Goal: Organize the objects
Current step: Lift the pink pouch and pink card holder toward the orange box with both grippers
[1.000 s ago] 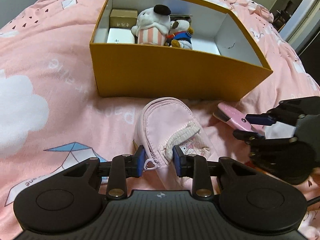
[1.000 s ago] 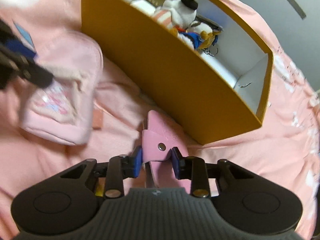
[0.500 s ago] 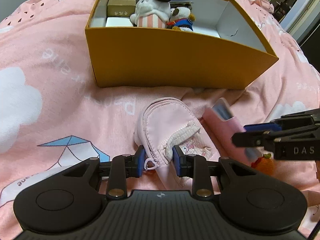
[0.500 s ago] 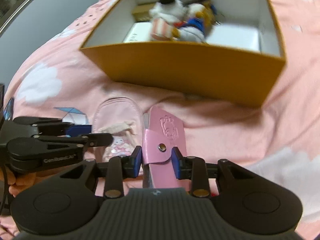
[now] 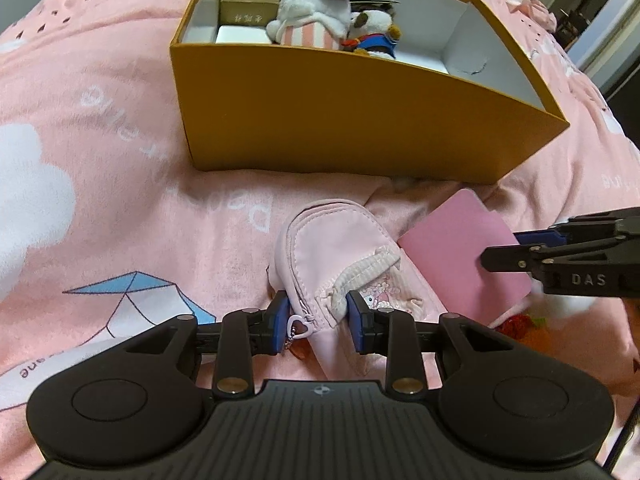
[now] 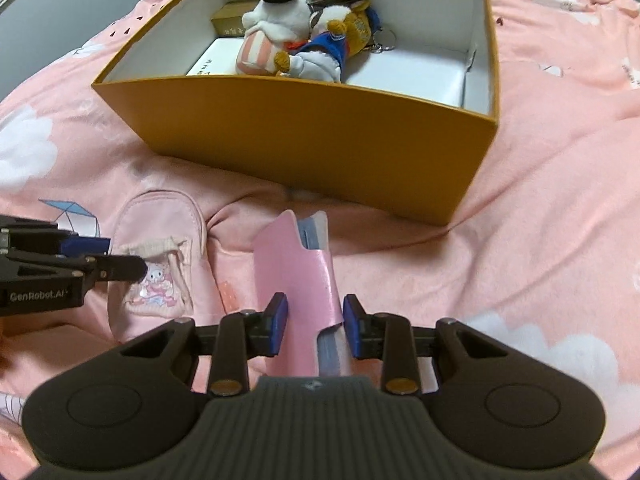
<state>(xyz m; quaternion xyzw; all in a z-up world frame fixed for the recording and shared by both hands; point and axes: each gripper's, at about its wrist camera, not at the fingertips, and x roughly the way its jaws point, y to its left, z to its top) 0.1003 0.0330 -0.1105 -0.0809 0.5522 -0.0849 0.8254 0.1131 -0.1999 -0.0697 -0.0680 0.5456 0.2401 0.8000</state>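
An orange box sits on the pink bedspread and holds two plush toys and small boxes. My left gripper is shut on a pale pink pouch that lies on the bed before the box; the pouch also shows in the right wrist view. My right gripper is shut on a pink card wallet, held just right of the pouch.
The pink bedspread has cloud and kite prints. A small red and green item lies under the wallet. A doorway is at the far right.
The right gripper turned the wallet so its flat back faces the left camera and raised it toward the box. The left gripper keeps its hold on the pouch and has come closer to the box.
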